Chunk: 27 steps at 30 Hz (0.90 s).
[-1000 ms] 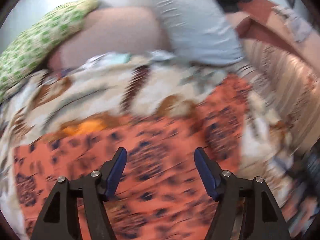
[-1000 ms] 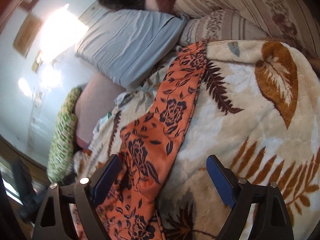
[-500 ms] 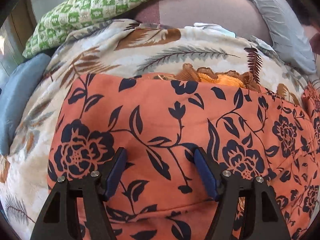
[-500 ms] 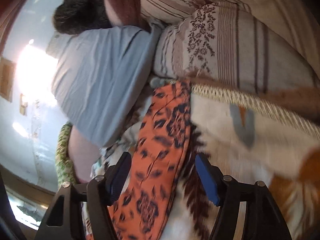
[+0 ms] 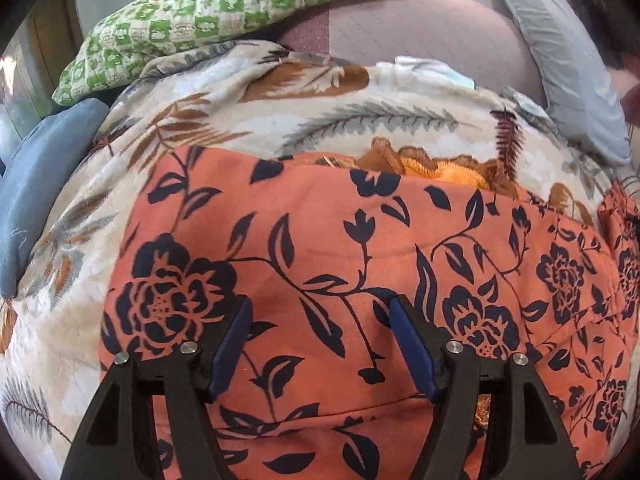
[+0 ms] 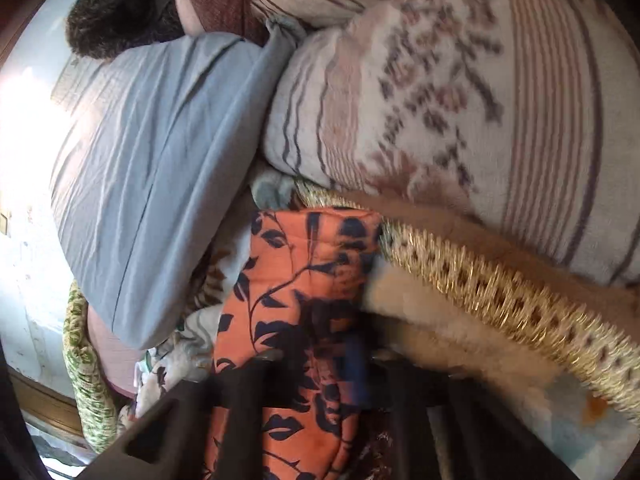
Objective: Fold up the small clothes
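Observation:
An orange garment with dark blue flowers (image 5: pixel 360 264) lies spread on a cream leaf-print blanket (image 5: pixel 280 120). My left gripper (image 5: pixel 320 320) is open and sits low over the garment's near part, the cloth between its blue pads. In the right wrist view a narrow end of the same garment (image 6: pixel 304 288) reaches the blanket's gold-fringed edge (image 6: pixel 480 280). My right gripper (image 6: pixel 320 356) is blurred and its jaws have come close together on that end of the cloth.
A green checked pillow (image 5: pixel 224 12), a blue cushion (image 5: pixel 36 184) and a mauve cushion (image 5: pixel 420 40) ring the blanket. A grey-blue pillow (image 6: pixel 152 168), a striped floral pillow (image 6: pixel 460 100) and a person's dark hair (image 6: pixel 116 12) lie beyond the right gripper.
My right gripper has moved forward to the garment's far end and closed on it. My left gripper has swung left and settled over the garment, still open.

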Each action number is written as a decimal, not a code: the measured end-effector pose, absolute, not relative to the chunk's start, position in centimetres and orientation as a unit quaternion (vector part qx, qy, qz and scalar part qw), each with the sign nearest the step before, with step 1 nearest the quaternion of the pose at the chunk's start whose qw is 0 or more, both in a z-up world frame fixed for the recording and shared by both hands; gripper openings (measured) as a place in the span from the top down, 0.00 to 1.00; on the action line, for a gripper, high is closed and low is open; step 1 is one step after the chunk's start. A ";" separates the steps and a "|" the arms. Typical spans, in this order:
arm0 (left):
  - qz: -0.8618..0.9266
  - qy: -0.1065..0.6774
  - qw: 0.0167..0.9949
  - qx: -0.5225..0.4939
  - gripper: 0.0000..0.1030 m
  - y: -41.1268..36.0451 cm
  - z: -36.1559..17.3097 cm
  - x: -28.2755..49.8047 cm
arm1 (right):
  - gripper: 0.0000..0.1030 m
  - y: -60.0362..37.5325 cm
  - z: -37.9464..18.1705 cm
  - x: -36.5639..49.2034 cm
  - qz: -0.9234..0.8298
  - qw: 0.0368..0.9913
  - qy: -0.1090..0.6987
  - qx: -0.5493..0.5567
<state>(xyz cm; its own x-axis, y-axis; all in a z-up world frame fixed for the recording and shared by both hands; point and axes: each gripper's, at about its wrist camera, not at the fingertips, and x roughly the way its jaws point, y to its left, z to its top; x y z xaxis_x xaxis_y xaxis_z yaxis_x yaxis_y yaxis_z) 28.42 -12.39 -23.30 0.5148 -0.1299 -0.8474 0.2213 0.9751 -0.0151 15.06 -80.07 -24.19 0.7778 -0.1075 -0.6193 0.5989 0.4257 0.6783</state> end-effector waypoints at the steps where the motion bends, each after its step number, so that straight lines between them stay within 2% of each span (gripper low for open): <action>1: -0.099 0.478 0.872 0.044 0.31 -12.1 -23.0 28.3 | 0.91 -79.8 -23.7 14.7 -0.220 0.811 0.240 0.486; 8: -0.089 0.460 0.883 0.000 0.31 -9.4 -20.2 28.1 | 0.93 -74.4 -16.8 11.4 -0.181 0.841 0.171 0.480; 14: -0.084 0.434 0.897 -0.006 0.31 -6.8 -17.8 27.0 | 0.93 -67.4 -5.6 9.7 -0.116 0.883 0.122 0.437; 19: -0.051 0.410 0.911 -0.016 0.31 -3.1 -16.3 26.7 | 0.93 -57.6 2.7 11.0 -0.039 0.913 0.122 0.388; 23: -0.028 0.401 0.915 -0.041 0.31 0.8 -15.4 26.3 | 0.93 -48.4 4.2 13.0 0.018 0.911 0.163 0.379; 27: 0.012 0.386 0.922 -0.026 0.31 4.3 -15.0 25.8 | 0.93 -38.2 2.0 16.7 0.087 0.904 0.213 0.361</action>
